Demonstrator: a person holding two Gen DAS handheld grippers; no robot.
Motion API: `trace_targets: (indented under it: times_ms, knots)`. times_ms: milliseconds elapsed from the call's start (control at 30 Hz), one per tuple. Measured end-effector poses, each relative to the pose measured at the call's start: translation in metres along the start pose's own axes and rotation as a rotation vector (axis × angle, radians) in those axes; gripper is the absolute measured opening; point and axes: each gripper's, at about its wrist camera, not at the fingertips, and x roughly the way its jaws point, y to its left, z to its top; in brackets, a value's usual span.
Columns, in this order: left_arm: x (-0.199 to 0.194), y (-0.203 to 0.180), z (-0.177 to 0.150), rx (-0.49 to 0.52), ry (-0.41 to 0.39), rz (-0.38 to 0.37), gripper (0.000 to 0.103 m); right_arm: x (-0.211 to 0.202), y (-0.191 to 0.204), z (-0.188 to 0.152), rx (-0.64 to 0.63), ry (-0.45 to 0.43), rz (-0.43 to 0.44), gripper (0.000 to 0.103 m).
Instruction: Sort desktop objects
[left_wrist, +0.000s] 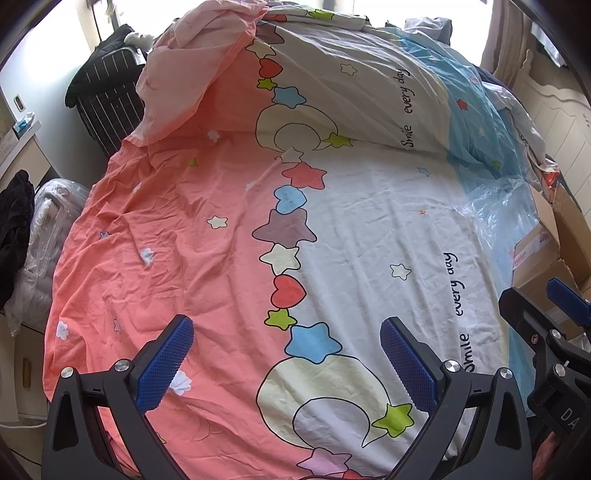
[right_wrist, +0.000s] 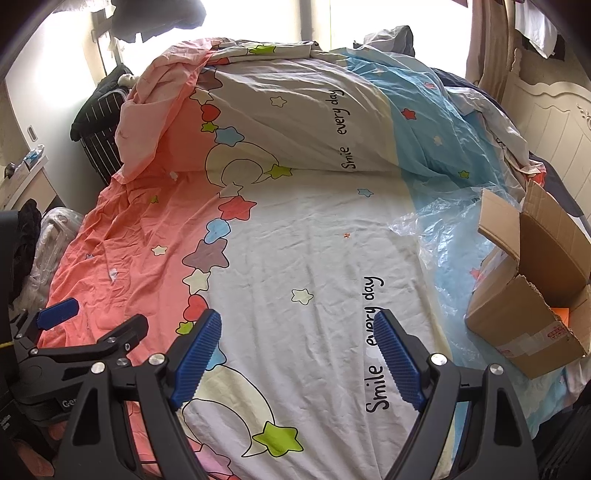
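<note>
Hovering side by side above a bed, two handheld claws point downward at a wrinkled bedsheet (left_wrist: 207, 221) printed with stars, hearts and moons in pink, white and blue bands. The left claw (left_wrist: 286, 363) has its blue ridged pads spread wide apart with nothing between them, only sheet beneath. The right claw (right_wrist: 297, 356) is likewise spread wide and empty. Each appears at the edge of the other's view, so they sit close together, apparently poised at the near edge of the bed before any reach.

No small objects to sort lie on the open sheet. The likeliest task item is an open cardboard box (right_wrist: 524, 317) at the right edge of the bed, resting on a crinkled clear plastic bag (right_wrist: 443, 236); something orange shows inside it. A bunched duvet (right_wrist: 295, 122) is heaped at the far end, leaving the middle free as a work surface.
</note>
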Motion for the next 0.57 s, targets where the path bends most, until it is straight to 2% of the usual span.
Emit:
trace_targets:
  times_ms: [567]
  knots:
    - [0.0003, -0.0006, 0.0036, 0.024, -0.023, 0.007, 0.103, 0.0102, -0.0028, -0.0077, -0.003, 0.028, 0.011, 0.082]
